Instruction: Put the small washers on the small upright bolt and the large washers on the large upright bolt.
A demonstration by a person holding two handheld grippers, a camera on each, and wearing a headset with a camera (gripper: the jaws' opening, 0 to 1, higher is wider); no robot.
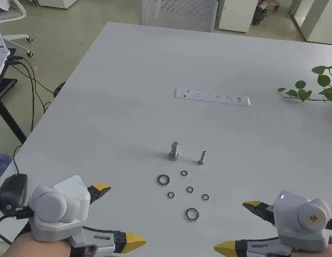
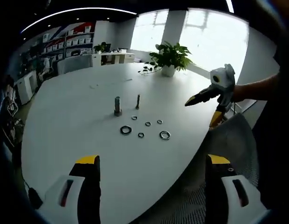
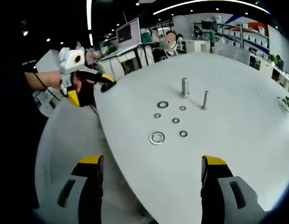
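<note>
Washers (image 1: 190, 189) all lie six o'clock of the bare bolts (image 1: 174, 151); my left gripper (image 1: 122, 214) and right gripper (image 1: 234, 226) are spread, empty.

Open-plan office, indicated by a large white worktop (image 1: 102, 107) fitted with a white power strip (image 1: 212, 97) and flanked by a mesh-backed office chair (image 1: 179, 13). Further desks carrying a monitor (image 3: 128, 31) are seen behind it, wall shelves (image 2: 65, 44) stocked with boxes are recorded along one side, and tall bright windows (image 2: 214, 32) along another. A potted plant (image 2: 170, 57) is set on the worktop, and curved light strips (image 3: 196, 3) are mounted overhead.
</note>
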